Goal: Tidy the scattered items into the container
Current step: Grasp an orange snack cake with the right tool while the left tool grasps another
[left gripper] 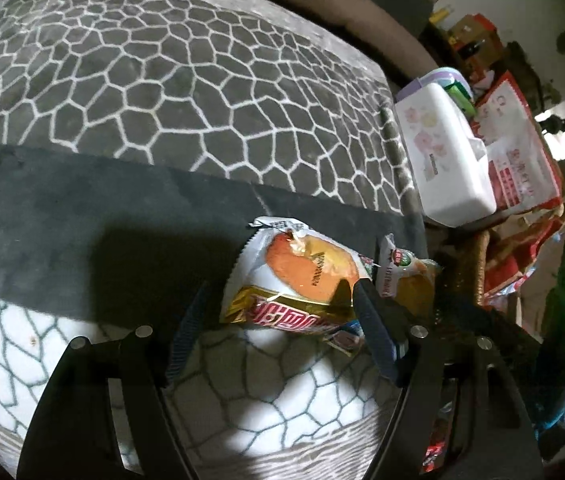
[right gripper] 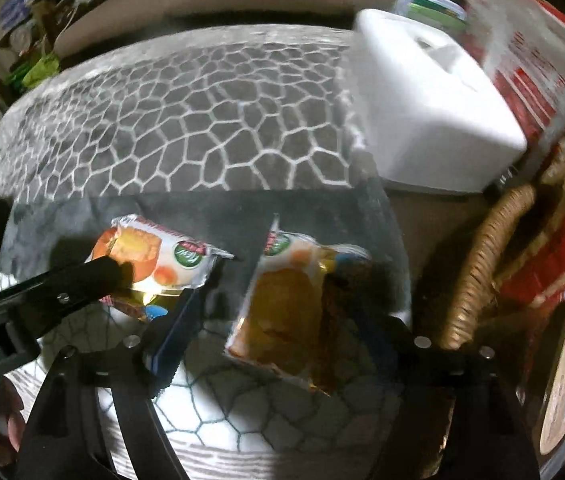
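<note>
I have a pair of tongs in each hand, both angled down at snack packets lying on a patterned cloth over the surface.

My left tongs (left gripper: 278, 312) stand released, straddling the orange-and-white snack packet (left gripper: 302, 268) in the lower middle of the left wrist view. One blue-padded finger sits clear on its left; the other overlaps its right edge, and I cannot tell whether it touches. A gold-and-red wrapper (left gripper: 282, 312) lies half under that packet, and a blue-edged scrap pokes out beneath it.

My right tongs (right gripper: 282, 320) are also released. Between their fingers in the right wrist view lies the clear packet with a yellow cake (right gripper: 282, 304), not pinched. My right finger is lost in shadow, so I cannot tell how near it stands to the packet's edge.

The wicker basket (right gripper: 478, 280) sits at the right of that view, just beside this packet, its rim raised above the cloth. I take it to be the container, and neither packet is in it yet.

The risks, as I judge them:
- The left packets overlap, so closing could catch the wrapper below and drag two together, or grip only a slippery corner.
- The film is glossy and puffed and could squirt out from the pads.
- Both tongs work close together and could knock each other.
- The cloth may bunch up under the fingertips.
- The basket rim could snag a low carry.
</note>
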Motion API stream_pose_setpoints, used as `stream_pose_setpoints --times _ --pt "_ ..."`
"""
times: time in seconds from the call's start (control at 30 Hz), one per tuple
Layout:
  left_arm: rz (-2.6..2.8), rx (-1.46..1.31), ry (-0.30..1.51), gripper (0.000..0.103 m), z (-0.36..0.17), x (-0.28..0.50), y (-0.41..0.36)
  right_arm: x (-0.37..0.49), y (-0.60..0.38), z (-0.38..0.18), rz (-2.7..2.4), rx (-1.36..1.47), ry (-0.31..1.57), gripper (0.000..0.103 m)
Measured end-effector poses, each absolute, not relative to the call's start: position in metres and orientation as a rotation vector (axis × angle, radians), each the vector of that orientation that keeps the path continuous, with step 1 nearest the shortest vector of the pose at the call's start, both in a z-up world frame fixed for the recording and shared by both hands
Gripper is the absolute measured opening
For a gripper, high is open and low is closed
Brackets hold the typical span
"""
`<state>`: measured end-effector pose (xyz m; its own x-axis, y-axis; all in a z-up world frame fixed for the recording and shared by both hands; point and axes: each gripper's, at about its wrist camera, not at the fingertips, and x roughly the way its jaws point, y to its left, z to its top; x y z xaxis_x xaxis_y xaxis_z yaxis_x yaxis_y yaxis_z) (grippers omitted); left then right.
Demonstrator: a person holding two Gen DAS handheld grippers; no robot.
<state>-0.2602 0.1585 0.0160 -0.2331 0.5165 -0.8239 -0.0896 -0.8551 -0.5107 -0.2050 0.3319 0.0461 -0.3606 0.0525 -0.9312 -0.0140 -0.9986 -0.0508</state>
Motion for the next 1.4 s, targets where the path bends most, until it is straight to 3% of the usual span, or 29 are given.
stream_pose_setpoints --times 0.3,0.33,0.4,0.57,0.7,0.83,0.97,1.4 --pt "2.112 -1.697 -0.579 0.071 0.006 -0.273 0.172 -0.203 0.316 0.03 2.528 -1.737 -0.348 0.079" --pt "2.114 -1.7 -0.588 0.073 0.006 -0.275 0.173 -0.203 0.315 0.029 2.536 -1.732 -0.367 0.077" --pt "2.122 -1.696 -0.598 0.076 0.006 -0.278 0.175 -0.201 0.314 0.028 2.547 -1.737 -0.364 0.058" --pt "2.142 -1.724 -0.641 0.087 0.005 -0.285 0.184 -0.201 0.317 0.028 2.572 -1.717 -0.344 0.057" --pt "2.175 -1.706 -0.57 0.087 0.005 -0.285 0.194 -0.198 0.322 0.031 2.603 -1.692 -0.327 0.051" --pt "2.251 -1.73 -0.549 0.066 0.007 -0.283 0.192 -0.195 0.323 0.033 2.623 -1.674 -0.323 0.05" --pt "2.272 -1.724 -0.603 0.053 0.006 -0.283 0.182 -0.192 0.323 0.034 2.633 -1.656 -0.323 0.049" --pt "2.256 -1.654 -0.485 0.029 0.04 -0.262 0.16 -0.162 0.296 0.066 2.737 -1.647 -0.218 0.048"
